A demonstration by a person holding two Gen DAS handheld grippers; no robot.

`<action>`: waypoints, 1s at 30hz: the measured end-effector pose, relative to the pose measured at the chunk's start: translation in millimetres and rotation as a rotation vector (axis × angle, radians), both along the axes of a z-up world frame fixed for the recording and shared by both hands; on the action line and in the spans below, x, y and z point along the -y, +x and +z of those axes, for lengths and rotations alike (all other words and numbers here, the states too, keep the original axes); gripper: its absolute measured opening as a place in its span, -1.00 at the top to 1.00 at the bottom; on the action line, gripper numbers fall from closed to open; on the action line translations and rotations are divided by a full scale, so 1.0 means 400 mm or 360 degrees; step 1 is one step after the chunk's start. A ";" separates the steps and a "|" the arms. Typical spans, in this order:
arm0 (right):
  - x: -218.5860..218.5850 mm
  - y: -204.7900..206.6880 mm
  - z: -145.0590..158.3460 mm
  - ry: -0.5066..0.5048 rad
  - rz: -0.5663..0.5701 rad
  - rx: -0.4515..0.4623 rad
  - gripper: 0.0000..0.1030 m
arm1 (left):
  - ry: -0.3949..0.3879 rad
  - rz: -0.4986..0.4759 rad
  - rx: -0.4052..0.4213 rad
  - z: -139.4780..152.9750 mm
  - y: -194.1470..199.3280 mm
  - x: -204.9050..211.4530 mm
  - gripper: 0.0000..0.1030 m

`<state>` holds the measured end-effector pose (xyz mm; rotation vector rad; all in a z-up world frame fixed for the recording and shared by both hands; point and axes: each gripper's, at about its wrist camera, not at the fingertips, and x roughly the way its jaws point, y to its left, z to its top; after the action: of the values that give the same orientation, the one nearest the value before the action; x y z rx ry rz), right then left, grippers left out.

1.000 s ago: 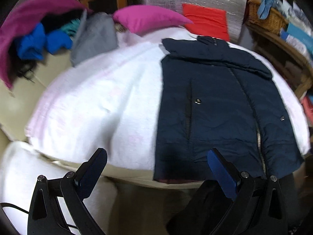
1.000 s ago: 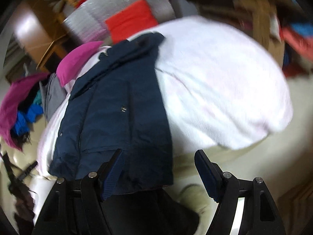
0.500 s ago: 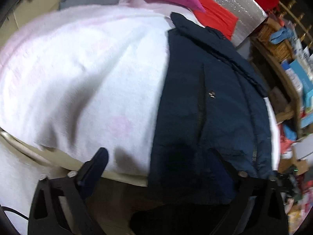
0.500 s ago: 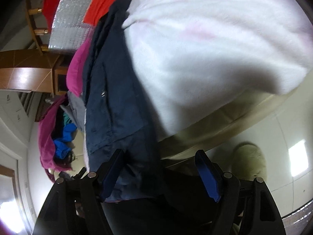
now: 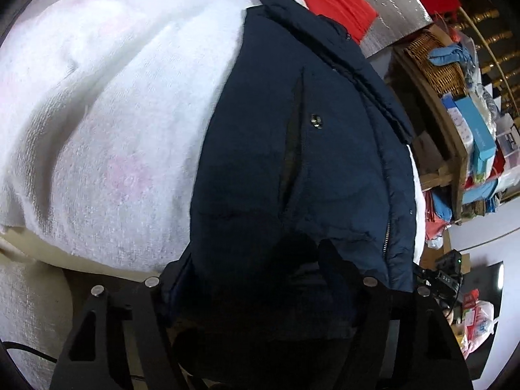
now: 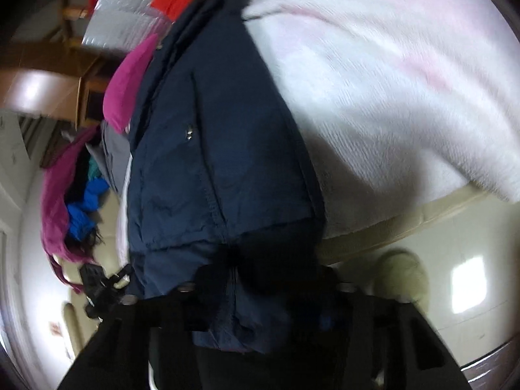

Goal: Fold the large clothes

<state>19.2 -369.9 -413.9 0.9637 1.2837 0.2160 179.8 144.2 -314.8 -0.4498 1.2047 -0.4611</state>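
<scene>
A dark navy padded jacket [image 5: 325, 162] lies front-up on a white fluffy blanket [image 5: 113, 113], its hem hanging over the near edge. My left gripper [image 5: 253, 279] is at the hem's left corner. Its jaws are closing, the fabric fills the gap between them, and it is flat and unpinched. In the right wrist view the jacket [image 6: 221, 162] runs away from me along the blanket [image 6: 390, 81]. My right gripper [image 6: 263, 279] is closing on the hem's right corner, and the cloth puckers and bunches between its fingers.
A magenta pillow [image 6: 130, 87] and a red cloth [image 5: 341, 9] lie beyond the collar. A wicker basket [image 5: 435, 61] and boxes on a wooden shelf [image 5: 477, 136] stand to the right. A pile of magenta, blue and grey clothes [image 6: 74, 195] lies to the left.
Both grippers have dropped and tilted down onto the jacket's hem. Their jaws have narrowed from wide open, and the hem now sits between the fingers of each.
</scene>
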 end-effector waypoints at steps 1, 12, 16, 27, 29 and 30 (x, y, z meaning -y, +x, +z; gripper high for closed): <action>-0.010 0.004 0.004 -0.0015 0.0037 0.0022 0.03 | 0.0026 -0.0021 0.0023 0.006 -0.007 0.009 -0.11; -0.012 0.062 0.300 -0.0332 0.0102 0.0501 0.75 | 0.0049 -0.0043 0.0191 0.222 0.046 0.069 0.62; 0.011 0.147 0.440 -0.0383 0.0042 0.0716 0.76 | 0.0031 -0.0019 0.0326 0.373 0.112 0.090 0.62; 0.054 0.589 0.520 -0.0427 -0.0245 0.0890 0.77 | -0.0041 0.0198 0.0392 0.507 0.581 0.153 0.62; 0.076 0.695 0.497 -0.0475 -0.0294 0.0876 0.77 | -0.0012 0.0230 0.0382 0.486 0.680 0.160 0.63; 0.090 0.731 0.484 -0.0479 -0.0312 0.0867 0.77 | -0.0026 0.0239 0.0361 0.469 0.749 0.173 0.64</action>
<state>311.8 -406.1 -220.4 0.6995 0.6919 0.1157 479.3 74.9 -127.3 -0.4850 0.9418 -0.3822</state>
